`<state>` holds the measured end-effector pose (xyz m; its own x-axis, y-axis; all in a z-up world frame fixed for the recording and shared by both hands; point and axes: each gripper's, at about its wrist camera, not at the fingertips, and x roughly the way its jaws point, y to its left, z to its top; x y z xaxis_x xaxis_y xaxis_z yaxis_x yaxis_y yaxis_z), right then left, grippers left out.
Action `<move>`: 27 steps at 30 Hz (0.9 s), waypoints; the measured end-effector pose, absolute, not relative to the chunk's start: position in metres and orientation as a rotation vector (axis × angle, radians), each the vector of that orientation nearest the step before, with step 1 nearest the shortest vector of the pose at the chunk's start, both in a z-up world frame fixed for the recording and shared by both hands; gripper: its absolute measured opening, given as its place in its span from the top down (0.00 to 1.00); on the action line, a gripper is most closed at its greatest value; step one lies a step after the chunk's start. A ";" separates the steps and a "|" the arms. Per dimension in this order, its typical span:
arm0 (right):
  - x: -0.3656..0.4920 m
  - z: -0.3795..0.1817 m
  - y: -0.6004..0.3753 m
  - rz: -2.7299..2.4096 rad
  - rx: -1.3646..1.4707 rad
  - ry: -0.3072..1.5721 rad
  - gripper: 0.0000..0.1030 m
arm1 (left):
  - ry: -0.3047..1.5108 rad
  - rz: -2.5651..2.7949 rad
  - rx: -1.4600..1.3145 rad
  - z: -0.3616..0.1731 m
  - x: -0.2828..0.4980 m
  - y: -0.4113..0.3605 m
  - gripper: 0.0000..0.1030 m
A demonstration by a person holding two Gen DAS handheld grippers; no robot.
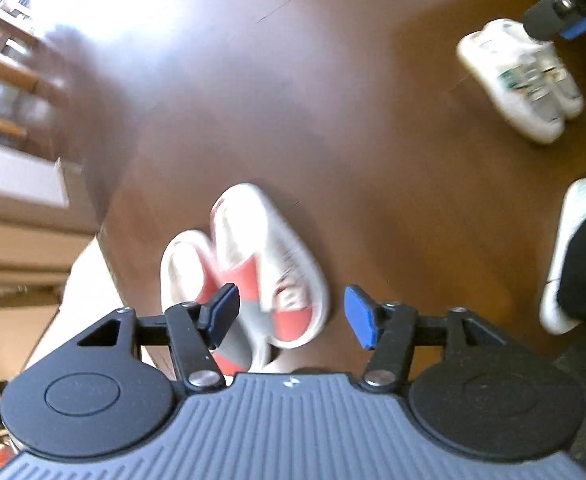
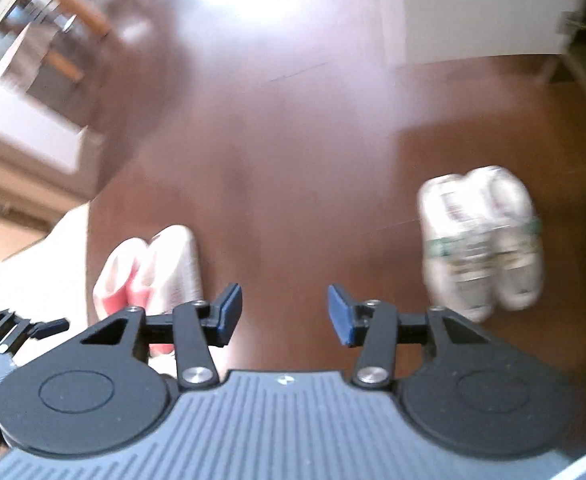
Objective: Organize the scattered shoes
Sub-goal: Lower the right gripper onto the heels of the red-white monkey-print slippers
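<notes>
A pair of white and coral-red slides point(image 1: 249, 268) lies side by side on the brown wooden floor, just beyond my left gripper point(image 1: 291, 316), which is open and empty above them. The pair also shows in the right wrist view point(image 2: 153, 268) at the left. A pair of white sneakers with green trim point(image 2: 481, 240) stands side by side at the right, beyond my right gripper point(image 2: 283, 314), which is open and empty. The sneakers show in the left wrist view point(image 1: 521, 76) at the upper right, partly behind the right gripper's tip point(image 1: 565, 12).
A person's foot in a white shoe with a dark trouser leg point(image 1: 573, 252) is at the right. A wooden shelf unit point(image 1: 9, 80) and a white wall point(image 2: 481, 8) border the floor. A pale mat point(image 2: 53, 264) lies at the left. Both views are motion-blurred.
</notes>
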<state>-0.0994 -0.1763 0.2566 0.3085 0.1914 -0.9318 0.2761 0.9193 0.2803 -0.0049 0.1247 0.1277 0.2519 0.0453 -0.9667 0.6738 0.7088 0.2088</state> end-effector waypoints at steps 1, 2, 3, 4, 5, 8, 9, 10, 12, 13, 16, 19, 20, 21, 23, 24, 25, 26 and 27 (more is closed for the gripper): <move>-0.093 0.247 -0.147 -0.042 0.420 1.274 0.55 | 1.251 -0.474 0.681 0.119 0.002 0.147 0.41; -0.089 0.239 -0.127 -0.035 0.414 1.282 0.55 | 1.247 -0.470 0.671 0.111 0.008 0.166 0.40; -0.081 0.224 -0.096 -0.030 0.411 1.305 0.55 | 1.245 -0.465 0.660 0.103 0.014 0.183 0.40; -0.069 0.206 -0.057 -0.023 0.408 1.337 0.55 | 1.242 -0.461 0.649 0.095 0.021 0.201 0.40; -0.064 0.197 -0.042 -0.019 0.408 1.347 0.55 | 1.241 -0.453 0.631 0.085 0.027 0.217 0.40; -0.037 0.171 0.019 -0.012 0.403 1.340 0.49 | 1.247 -0.425 0.593 0.051 0.045 0.262 0.40; -0.026 0.160 0.042 -0.012 0.395 1.338 0.48 | 1.247 -0.410 0.590 0.041 0.050 0.274 0.40; -0.016 0.148 0.066 -0.014 0.384 1.337 0.48 | 1.248 -0.402 0.574 0.034 0.054 0.283 0.40; -0.003 0.135 0.088 -0.020 0.365 1.341 0.48 | 1.254 -0.390 0.546 0.029 0.062 0.298 0.40; 0.002 0.128 0.096 -0.024 0.354 1.345 0.48 | 1.258 -0.380 0.529 0.022 0.066 0.309 0.40; 0.017 0.107 0.117 -0.037 0.314 1.358 0.48 | 1.245 -0.344 0.505 0.006 0.076 0.324 0.40; 0.023 0.091 0.122 -0.058 0.273 1.367 0.44 | 1.240 -0.320 0.498 -0.011 0.091 0.330 0.40; 0.026 0.087 0.121 -0.064 0.267 1.370 0.43 | 1.237 -0.315 0.493 -0.016 0.096 0.330 0.40; 0.030 0.081 0.122 -0.069 0.264 1.371 0.42 | 1.230 -0.315 0.489 -0.019 0.099 0.331 0.40; 0.044 0.064 0.128 -0.084 0.264 1.362 0.38 | 1.219 -0.317 0.483 -0.025 0.105 0.332 0.40; 0.050 0.055 0.131 -0.090 0.262 1.365 0.33 | 1.217 -0.319 0.482 -0.028 0.107 0.332 0.41; 0.053 0.047 0.133 -0.096 0.259 1.372 0.32 | 1.221 -0.322 0.481 -0.032 0.107 0.333 0.41; 0.056 0.039 0.136 -0.106 0.255 1.387 0.32 | 1.226 -0.325 0.480 -0.036 0.107 0.335 0.41; 0.058 0.033 0.138 -0.112 0.255 1.398 0.32 | 1.231 -0.328 0.478 -0.040 0.107 0.336 0.41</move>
<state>0.0578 0.1381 0.0331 0.1718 0.0727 -0.9824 0.2277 0.9673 0.1114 0.1070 0.3358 -0.0396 0.3065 0.0160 -0.9517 0.4872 0.8563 0.1713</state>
